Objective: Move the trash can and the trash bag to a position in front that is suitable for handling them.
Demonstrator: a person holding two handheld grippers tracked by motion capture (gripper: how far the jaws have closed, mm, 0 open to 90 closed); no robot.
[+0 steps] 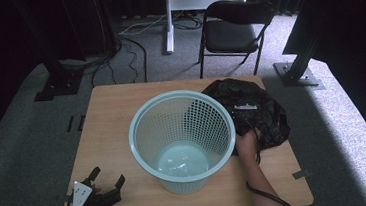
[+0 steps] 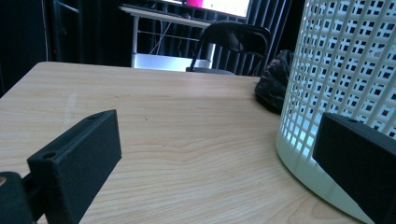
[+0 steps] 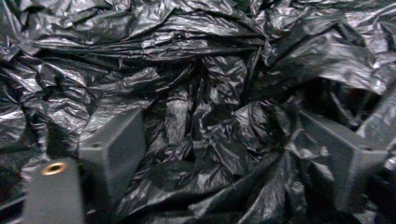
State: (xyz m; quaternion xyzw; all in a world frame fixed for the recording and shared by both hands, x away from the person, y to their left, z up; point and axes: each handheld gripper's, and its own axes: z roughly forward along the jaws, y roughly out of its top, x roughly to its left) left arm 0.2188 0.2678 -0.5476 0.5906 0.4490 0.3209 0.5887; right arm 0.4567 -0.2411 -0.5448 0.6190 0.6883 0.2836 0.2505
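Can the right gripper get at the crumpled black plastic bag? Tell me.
Probably yes: the right gripper stands with its jaws open right over the crumpled black plastic bag, folds lying between them, nothing in the way.

The high view looks forward and down from above the near edge of the wooden table (image 1: 112,119), taking in the whole top and the floor beyond. The left gripper view sits low, just above the tabletop, looking level between its own jaws, with the mesh basket (image 2: 345,70) close against its right jaw. The right gripper view is pressed close to the crumpled black plastic bag (image 3: 196,93), lying between its jaws. Basket (image 1: 181,133), bag (image 1: 259,109) and folding chair (image 1: 234,28) show from above too.
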